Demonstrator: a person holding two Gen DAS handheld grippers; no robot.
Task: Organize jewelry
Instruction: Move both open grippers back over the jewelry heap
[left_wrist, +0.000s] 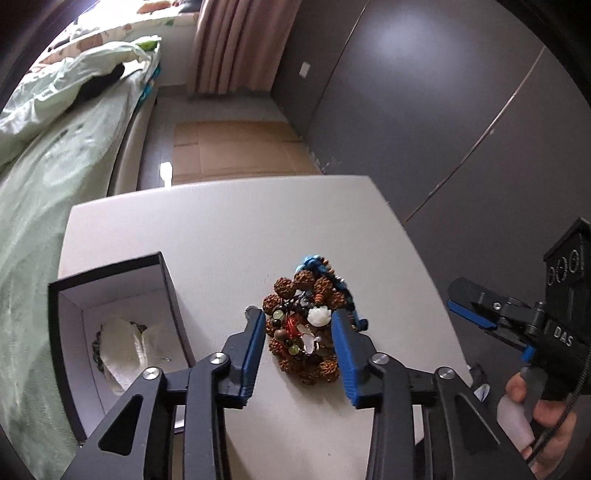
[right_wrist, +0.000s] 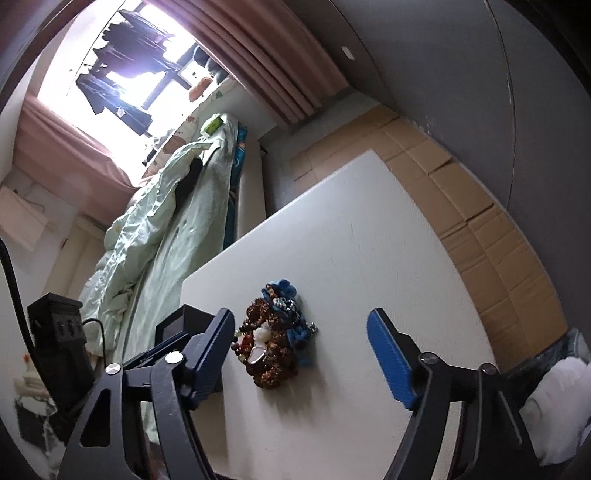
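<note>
Jewelry (left_wrist: 308, 326) lies in a single tangled heap on the white table (left_wrist: 221, 229): brown seed-bead strands, a blue braided cord, a white carved flower and small green and red beads, all knotted together. The heap sits directly between the blue pads of the left gripper (left_wrist: 297, 334), which points steeply down over it. Its jaws flank the pile closely on both sides, but whether the pads already press the beads cannot be told; nothing has been lifted. To the left of that gripper stands an open black box (left_wrist: 110, 317) with a white lining, and inside it a white cushion with what looks like one dark beaded strand around it. If so, one piece is stowed and the bulk is outstanding.

The right gripper (right_wrist: 301, 354) hangs spread wide and empty, with the heap ahead of it and nearer its left finger, touching nothing. A hand (left_wrist: 535, 410) holds its handle to the right of the left tool.

Assessment: early stage. The remaining strands must still be separated and carried to the box.
</note>
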